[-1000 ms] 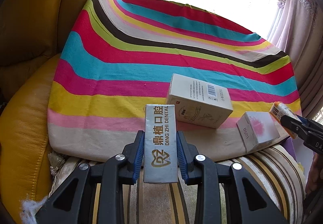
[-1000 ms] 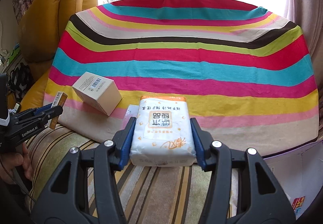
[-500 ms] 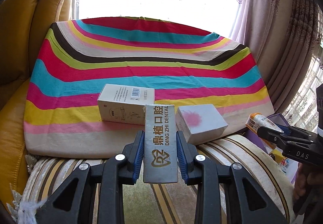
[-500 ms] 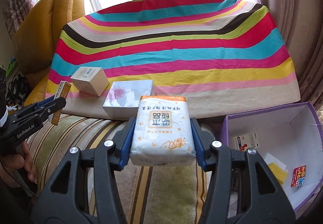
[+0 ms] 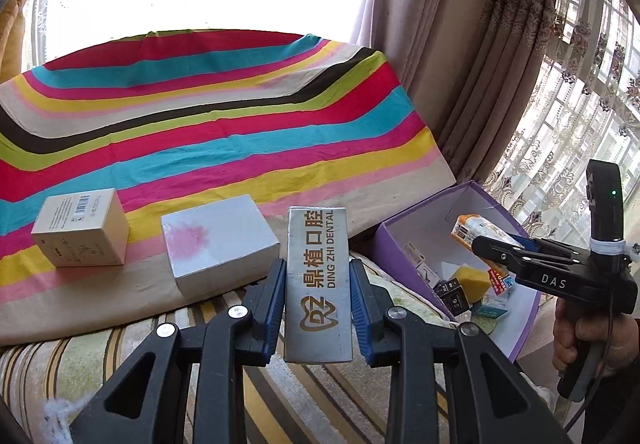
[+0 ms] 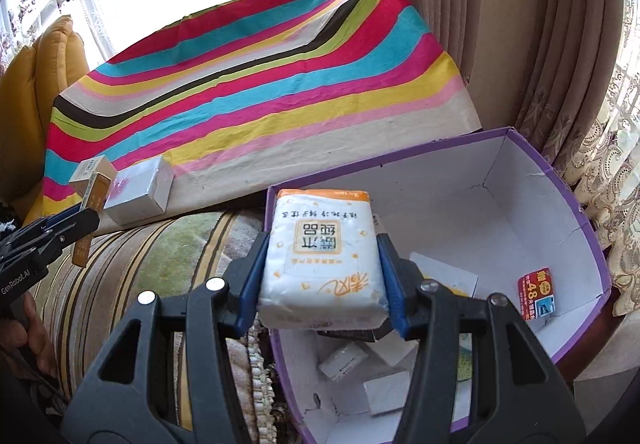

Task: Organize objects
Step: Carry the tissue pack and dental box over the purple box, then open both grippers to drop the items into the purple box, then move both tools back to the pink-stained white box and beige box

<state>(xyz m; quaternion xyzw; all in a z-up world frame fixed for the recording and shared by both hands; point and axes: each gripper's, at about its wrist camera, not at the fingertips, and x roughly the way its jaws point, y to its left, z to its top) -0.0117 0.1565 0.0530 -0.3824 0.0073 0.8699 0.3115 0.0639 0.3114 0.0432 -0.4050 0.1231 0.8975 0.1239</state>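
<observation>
My left gripper (image 5: pixel 318 296) is shut on a tall silver dental box (image 5: pixel 318 280), held above the striped sofa seat. My right gripper (image 6: pixel 320 280) is shut on a white tissue pack (image 6: pixel 322 256) with orange print, hanging over the open purple box (image 6: pixel 520 180). From the left wrist view the purple box (image 5: pixel 416 220) lies to the right, with the right gripper (image 5: pixel 492 244) and its tissue pack (image 5: pixel 476 230) above it. A silver box with a pink patch (image 5: pixel 218 244) and a cream carton (image 5: pixel 80 232) rest on the striped cloth (image 5: pixel 200 132).
The purple box holds several small packets, a yellow sponge (image 5: pixel 474 280) and a red card (image 6: pixel 536 292). Curtains (image 5: pixel 480 64) hang behind it. A yellow leather cushion (image 6: pixel 40 84) stands at the far left. A person's hand (image 5: pixel 580 336) grips the right handle.
Both grippers have swung to the right with their loads. The right gripper with the tissue pack now hangs over the purple box; the left has come close to the box's left side.
</observation>
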